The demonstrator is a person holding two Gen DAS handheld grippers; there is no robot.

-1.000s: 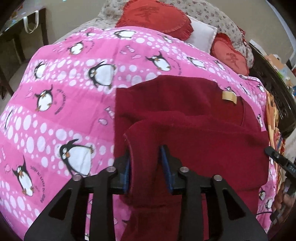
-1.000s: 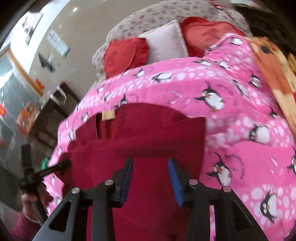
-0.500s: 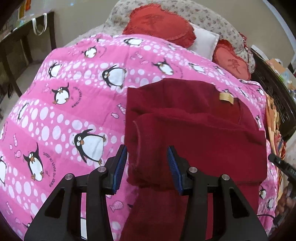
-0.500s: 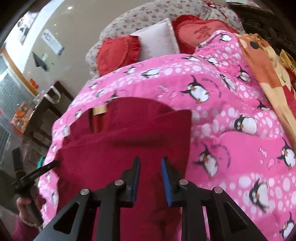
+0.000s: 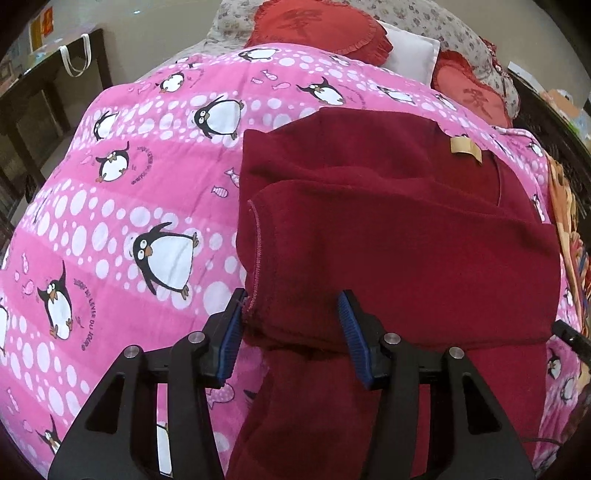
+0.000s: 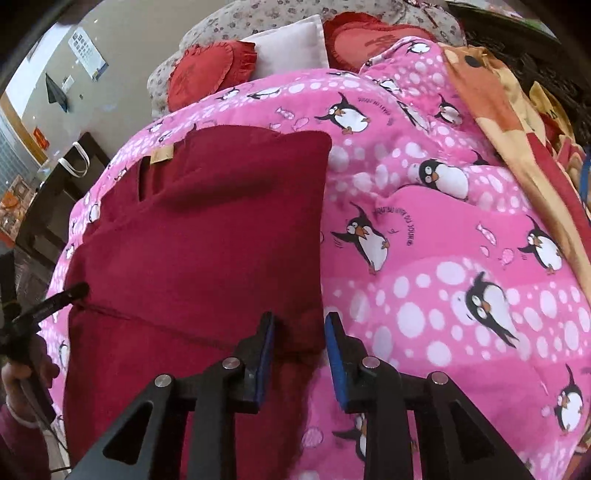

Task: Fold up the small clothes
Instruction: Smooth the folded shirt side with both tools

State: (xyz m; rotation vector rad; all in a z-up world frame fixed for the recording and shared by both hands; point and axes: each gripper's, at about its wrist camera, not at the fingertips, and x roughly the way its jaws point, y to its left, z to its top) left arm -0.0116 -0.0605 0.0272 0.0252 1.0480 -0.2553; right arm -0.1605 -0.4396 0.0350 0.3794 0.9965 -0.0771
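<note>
Since a second ago: left gripper (image 5: 291, 334) let go of the garment's folded edge and spread wide; right gripper (image 6: 300, 350) narrowed, then parted again, shifted to the fold's right corner. Dark red garment (image 5: 399, 229), fleece-like, folded over itself, lying on pink penguin blanket (image 5: 122, 206); tan label (image 5: 466, 148) at far upper layer. Left fingers (image 5: 229, 336) wide apart, straddling the fold's stitched left edge, fabric between but not pinched. Right fingers (image 6: 264, 350) moderately parted, around the fold's near right corner; whether gripping, cannot tell. Beyond the blanket: red heart cushions (image 5: 317, 26), white pillow (image 5: 412, 51), flowered bedding (image 6: 236, 22). Orange patterned cloth (image 6: 491, 99) at the blanket's right side.
</note>
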